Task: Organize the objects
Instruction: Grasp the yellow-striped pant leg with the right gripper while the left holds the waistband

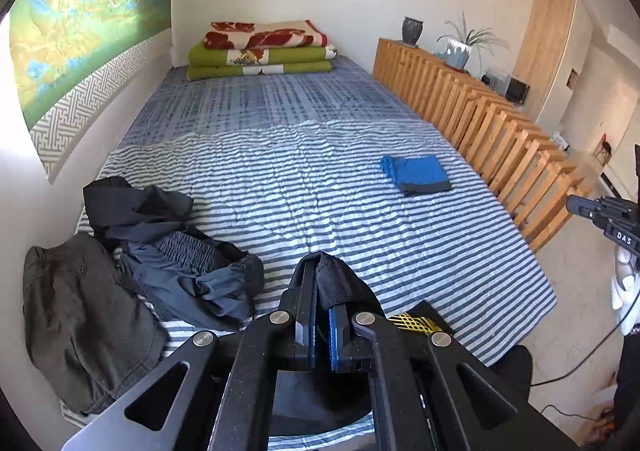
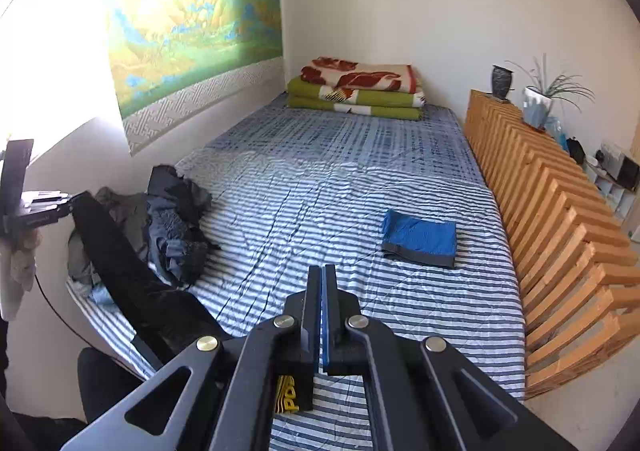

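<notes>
My left gripper (image 1: 318,283) is shut on the edge of a black garment (image 1: 340,283), whose yellow-printed part hangs to its right over the bed's near edge. In the right wrist view that black garment (image 2: 132,271) stretches down from the left gripper (image 2: 74,202) at the far left and passes under my right gripper (image 2: 322,283). The right gripper's jaws are shut, with no cloth showing between the fingertips. A folded blue garment (image 1: 416,173) (image 2: 420,237) lies on the striped bed cover (image 1: 320,191) (image 2: 312,211). Several dark clothes are piled (image 1: 168,251) (image 2: 176,219) at the bed's left side.
Folded green and red blankets (image 1: 262,49) (image 2: 356,91) are stacked at the bed's far end. A wooden slatted rail (image 1: 480,119) (image 2: 560,219) runs along the right side, with a vase and potted plant on it. My right gripper (image 1: 588,207) shows at the right edge.
</notes>
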Demonstrator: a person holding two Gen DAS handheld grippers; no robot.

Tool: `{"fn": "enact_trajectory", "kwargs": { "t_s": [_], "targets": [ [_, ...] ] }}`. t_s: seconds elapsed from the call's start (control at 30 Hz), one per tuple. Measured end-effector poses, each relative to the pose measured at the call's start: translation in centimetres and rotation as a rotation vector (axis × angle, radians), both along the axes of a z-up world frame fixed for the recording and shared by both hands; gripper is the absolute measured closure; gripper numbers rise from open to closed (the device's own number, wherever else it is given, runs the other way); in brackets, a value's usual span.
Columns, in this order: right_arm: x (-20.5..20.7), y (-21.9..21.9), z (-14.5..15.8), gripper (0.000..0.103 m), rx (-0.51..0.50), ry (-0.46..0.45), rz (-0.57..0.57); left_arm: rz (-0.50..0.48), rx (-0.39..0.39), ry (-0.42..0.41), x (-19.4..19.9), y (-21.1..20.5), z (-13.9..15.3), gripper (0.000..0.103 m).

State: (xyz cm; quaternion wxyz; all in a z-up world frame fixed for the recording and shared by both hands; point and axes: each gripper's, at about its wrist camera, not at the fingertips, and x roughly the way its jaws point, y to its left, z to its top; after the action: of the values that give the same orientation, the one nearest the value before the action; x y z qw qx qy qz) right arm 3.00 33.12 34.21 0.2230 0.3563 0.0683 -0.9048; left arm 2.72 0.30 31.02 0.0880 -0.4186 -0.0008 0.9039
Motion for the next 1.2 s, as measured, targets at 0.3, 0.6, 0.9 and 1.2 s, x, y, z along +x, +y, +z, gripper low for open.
{"fn": "enact_trajectory", "kwargs": {
  "t_s": [0.3, 0.6, 0.9, 1.2],
  "targets": [
    [2.0, -10.7, -22.1, 0.082, 0.193, -0.334, 0.253, 0.125, -0.013, -0.200, -7.0, -3.3, -14.4, 0.100],
    [5.8, -17.3, -31.0, 0.077, 0.158, -0.557, 0.478, 0.166, 0.020, -0.260, -8.5, -7.5, -20.2, 0.100],
    [2.7, -19.0, -31.8, 0.054, 0.032, -0.668, 0.382, 0.152, 0.013, -0.286, -6.0, -7.6, -21.6, 0.100],
    [1.1, -13.9, -27.8, 0.102, -0.096, -0.602, 0.260, 0.099, 0.067, -0.280, -3.3, -6.9, -19.8, 0.100]
  ]
}}
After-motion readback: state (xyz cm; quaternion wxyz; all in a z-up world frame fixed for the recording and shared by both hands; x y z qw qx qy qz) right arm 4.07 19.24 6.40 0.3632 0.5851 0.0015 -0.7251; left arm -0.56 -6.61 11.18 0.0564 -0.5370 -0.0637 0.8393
